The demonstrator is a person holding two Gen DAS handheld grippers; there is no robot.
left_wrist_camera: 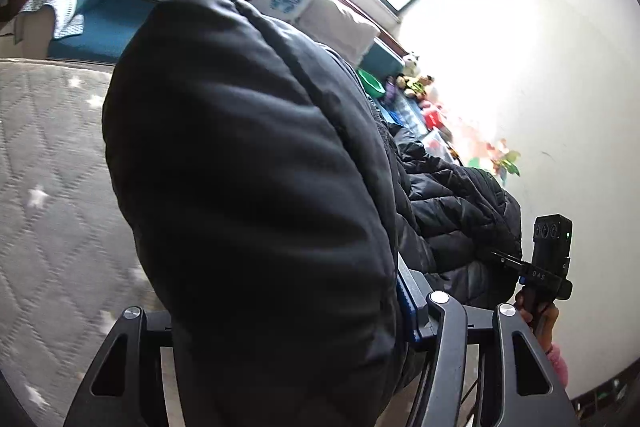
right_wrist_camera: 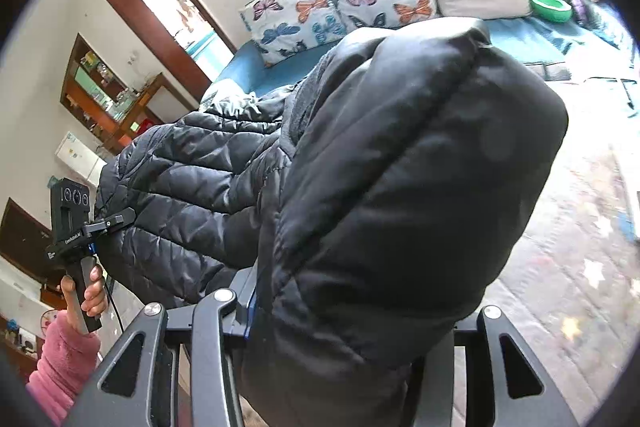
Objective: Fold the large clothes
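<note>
Fingers on both grippers are clamped on the jacket, as far as I can judge. In the left wrist view a fat roll of black padding fills the gap between the jaws of the left gripper and hides the tips, with a blue pad edge pressed against the cloth. Same story in the right wrist view. The right gripper shows from outside in the left view, its thin tips closed and biting into the quilted edge.

So the jacket is up in the air, strung between the two tools — one end bunched in each. Its long axis seems to run from one gripper across to the other, sagging a little in the middle where the quilted part hangs. Below and beyond it lies the bed with the star-pattern cover, and the pillows sit well back by the wall.

Neither hand is clearly nearer the bed — they look about level. My guess is the next move depends on that span: keep the two ends apart and the jacket goes down flat; let them drift together and the puffy thing just piles up.
</note>
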